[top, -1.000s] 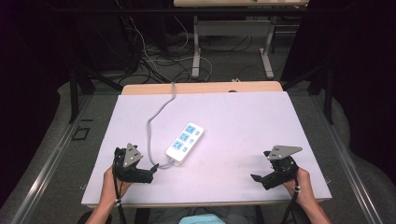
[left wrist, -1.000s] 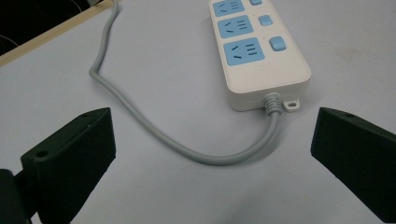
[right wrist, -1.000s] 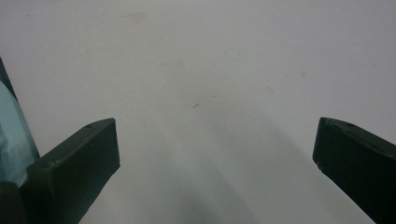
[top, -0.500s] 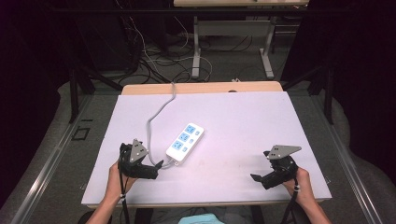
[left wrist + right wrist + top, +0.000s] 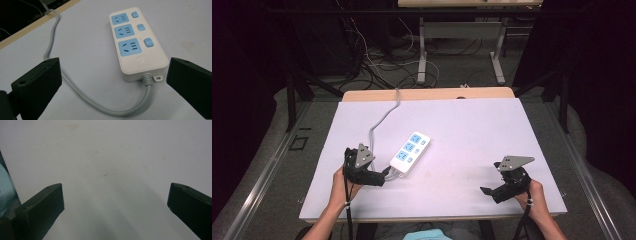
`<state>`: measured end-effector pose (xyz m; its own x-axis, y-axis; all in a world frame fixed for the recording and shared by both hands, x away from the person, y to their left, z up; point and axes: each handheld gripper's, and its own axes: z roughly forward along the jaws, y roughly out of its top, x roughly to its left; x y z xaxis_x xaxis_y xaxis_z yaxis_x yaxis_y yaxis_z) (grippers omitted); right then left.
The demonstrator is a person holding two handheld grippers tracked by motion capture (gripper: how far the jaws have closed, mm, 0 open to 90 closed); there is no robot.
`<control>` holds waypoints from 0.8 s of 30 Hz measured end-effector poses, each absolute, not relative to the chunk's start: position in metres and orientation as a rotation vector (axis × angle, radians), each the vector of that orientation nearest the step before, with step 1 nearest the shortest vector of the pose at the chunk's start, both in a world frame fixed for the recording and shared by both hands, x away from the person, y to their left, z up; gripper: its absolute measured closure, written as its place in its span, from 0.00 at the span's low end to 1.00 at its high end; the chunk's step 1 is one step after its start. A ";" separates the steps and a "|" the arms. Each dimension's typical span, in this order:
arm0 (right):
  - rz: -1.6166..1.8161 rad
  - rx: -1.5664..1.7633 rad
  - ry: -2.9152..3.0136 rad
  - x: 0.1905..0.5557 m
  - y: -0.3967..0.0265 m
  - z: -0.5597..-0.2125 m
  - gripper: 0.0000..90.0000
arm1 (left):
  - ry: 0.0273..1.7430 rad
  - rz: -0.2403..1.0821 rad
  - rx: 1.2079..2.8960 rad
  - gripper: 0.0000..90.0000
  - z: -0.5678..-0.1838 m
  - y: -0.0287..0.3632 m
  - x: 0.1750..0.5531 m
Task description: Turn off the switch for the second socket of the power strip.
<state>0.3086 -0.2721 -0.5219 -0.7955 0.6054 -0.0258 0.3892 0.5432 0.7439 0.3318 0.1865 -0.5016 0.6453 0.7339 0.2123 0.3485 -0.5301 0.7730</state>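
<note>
Lying on the white table [image 5: 472, 130], a power strip [image 5: 410, 152] faces wide-spread jaws.

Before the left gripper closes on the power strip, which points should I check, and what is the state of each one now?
1. Left gripper open wide enough: ok, its jaws stand far apart.
2. Power strip lined up between the jaws: ok, its cable end lies between them.
3. Grey cable out of the closing path: not ok, it curves between the jaws.
4. Sockets free of plugs: ok, all three are bare.
5. Switch positions: cannot tell.
6. Right gripper out of the way: ok, open, far to the right on the table.
</note>
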 end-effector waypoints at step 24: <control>1.087 0.822 2.517 0.307 -0.271 -0.523 0.01 | 0.818 0.693 2.161 0.00 -0.499 0.176 0.355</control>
